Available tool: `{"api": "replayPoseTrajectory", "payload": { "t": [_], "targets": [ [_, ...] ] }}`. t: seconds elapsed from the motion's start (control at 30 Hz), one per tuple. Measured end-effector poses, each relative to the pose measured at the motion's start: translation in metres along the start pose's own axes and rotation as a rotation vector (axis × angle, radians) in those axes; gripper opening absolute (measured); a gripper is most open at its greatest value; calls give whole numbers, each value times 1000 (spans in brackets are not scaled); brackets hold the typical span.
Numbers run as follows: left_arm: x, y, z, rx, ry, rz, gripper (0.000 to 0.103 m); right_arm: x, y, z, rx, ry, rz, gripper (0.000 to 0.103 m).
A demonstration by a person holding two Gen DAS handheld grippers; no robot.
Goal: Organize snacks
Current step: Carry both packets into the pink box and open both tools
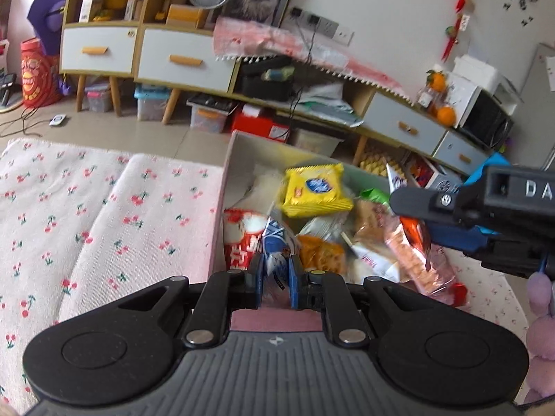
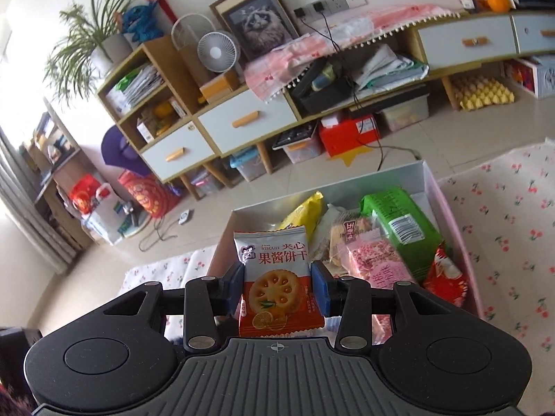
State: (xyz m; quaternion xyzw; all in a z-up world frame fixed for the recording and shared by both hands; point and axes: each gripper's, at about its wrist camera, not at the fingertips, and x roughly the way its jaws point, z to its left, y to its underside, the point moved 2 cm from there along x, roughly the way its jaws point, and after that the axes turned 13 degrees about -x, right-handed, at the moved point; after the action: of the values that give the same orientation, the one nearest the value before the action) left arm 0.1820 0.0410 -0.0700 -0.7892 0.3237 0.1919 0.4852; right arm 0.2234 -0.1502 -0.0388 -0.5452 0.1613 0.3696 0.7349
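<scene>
both grippers are over the snack box [image 2: 447, 201], which sits on the cherry-print cloth [image 1: 104, 208] and is already heaped with packets. left gripper [image 1: 275, 275] is clenched on a thin blue-and-white packet [image 1: 274, 242], pinched near its lower end, hanging just above the pile at the box's near-left side. right gripper [image 2: 277, 286] grips a jam biscuit packet [image 2: 274, 277] across its width, pads on both side edges, packet upright and held over the box's near wall. in the left view the right gripper [image 1: 416, 204] comes in from the right, above the pink packet [image 1: 419, 260]. step in hand looks like dropping both packets in the box. advice: place one at a time, the two tools are near each other over the same box. aim for the bare floor showing at the far corner or lay flat on top of the green packet [image 2: 402, 228], not on the slope by the yellow packet [image 1: 315, 189]. lower until the packet rests, then release; a drop from height could slide it over the wall. the thin packet may cling to a pad, so back out straight.
</scene>
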Motion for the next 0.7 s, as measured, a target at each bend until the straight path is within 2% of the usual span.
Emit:
{"api": "replayPoseTrajectory", "payload": {
  "t": [0.1,0.33,0.47,0.57,0.63,0.7],
  "targets": [
    [-2,-1,-1,2,-4,0,13,7,2,-3,11,4,8,40],
    [-3,0,-4,28,-18,9,16,18,12,-1,-50,58,44,41],
    [-5,-1,-5,23,-20,11,19,18,13,-1,-56,59,40,48],
    [-5,-2,-7,30,-29,10,23,14,10,-4,-28,45,34,58],
    [-7,-1,-10,43,-42,7,26,10,8,-6,-23,43,26,60],
    [-11,-1,-13,62,-59,-4,39,7,5,-7,-23,46,24,60]
  ]
}}
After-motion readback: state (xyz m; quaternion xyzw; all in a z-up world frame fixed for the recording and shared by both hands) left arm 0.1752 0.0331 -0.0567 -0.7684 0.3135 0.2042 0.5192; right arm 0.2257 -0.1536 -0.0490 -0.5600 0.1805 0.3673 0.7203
